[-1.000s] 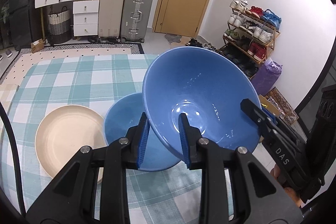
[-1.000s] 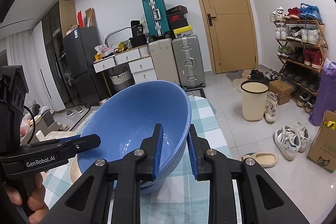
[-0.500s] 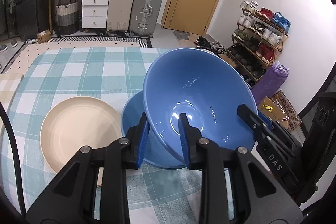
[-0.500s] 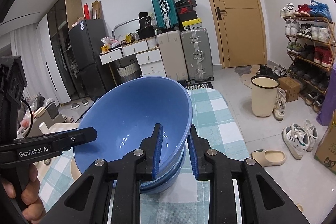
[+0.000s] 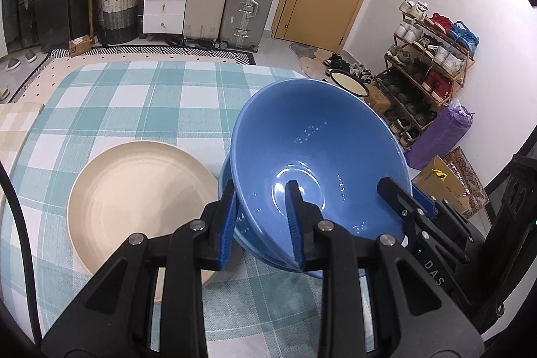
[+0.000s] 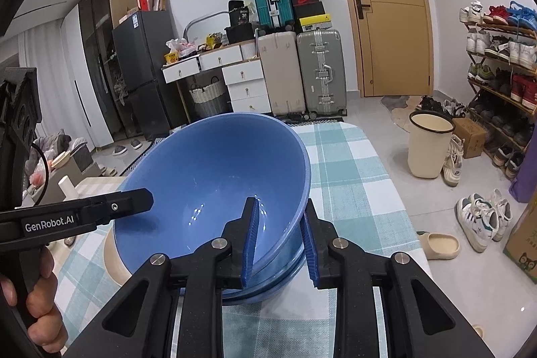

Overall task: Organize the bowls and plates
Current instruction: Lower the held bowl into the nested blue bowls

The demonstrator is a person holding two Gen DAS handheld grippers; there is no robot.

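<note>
Both my grippers are clamped on one blue bowl [image 5: 319, 163] — left gripper [image 5: 260, 223] pinching its near-left rim, one pad inside, one outside; right gripper [image 6: 280, 240] the same on the opposite rim. The bowl is tilted, its underside sitting into a second blue bowl [image 6: 268, 292] on the checked tablecloth [image 5: 134, 96], near the tabletop's right edge. Whether the two bowls touch fully — can't tell. A cream plate [image 5: 134, 200] lies just left of the lower bowl, its rim touching or tucked under it. My left hand [image 6: 37, 301] shows on the handle.
</note>
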